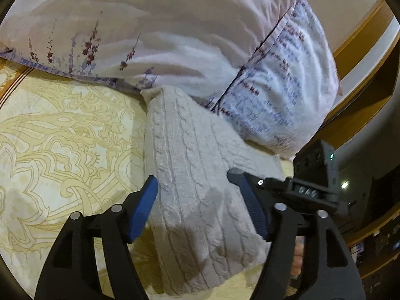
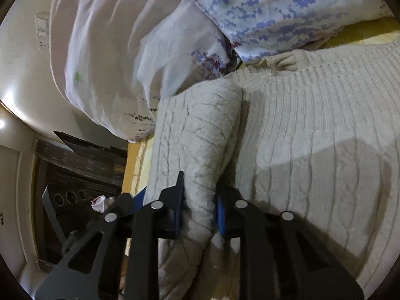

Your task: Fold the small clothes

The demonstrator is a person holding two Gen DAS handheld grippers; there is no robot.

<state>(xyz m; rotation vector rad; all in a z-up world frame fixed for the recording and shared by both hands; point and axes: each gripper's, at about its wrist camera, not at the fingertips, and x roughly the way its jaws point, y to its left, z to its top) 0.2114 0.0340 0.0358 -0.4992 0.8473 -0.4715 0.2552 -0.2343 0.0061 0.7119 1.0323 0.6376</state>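
Note:
A cream cable-knit sweater (image 1: 180, 130) lies on the bed, running from the pillows toward me. My left gripper (image 1: 192, 178) stands open over it, one blue pad on each side of the knit strip and neither pressing on it. In the right wrist view the same sweater (image 2: 312, 125) spreads flat to the right, with a raised fold (image 2: 207, 125) along its left edge. My right gripper (image 2: 200, 190) is shut on the near end of that fold, and the fabric bunches between its blue pads.
Two floral-print pillows (image 1: 150, 25) (image 1: 287, 87) sit just beyond the sweater. The yellow patterned bedsheet (image 1: 62, 137) stretches to the left. A wooden bed frame (image 1: 362, 37) is at the right. The bed's edge and dark furniture (image 2: 80, 160) show at the left of the right wrist view.

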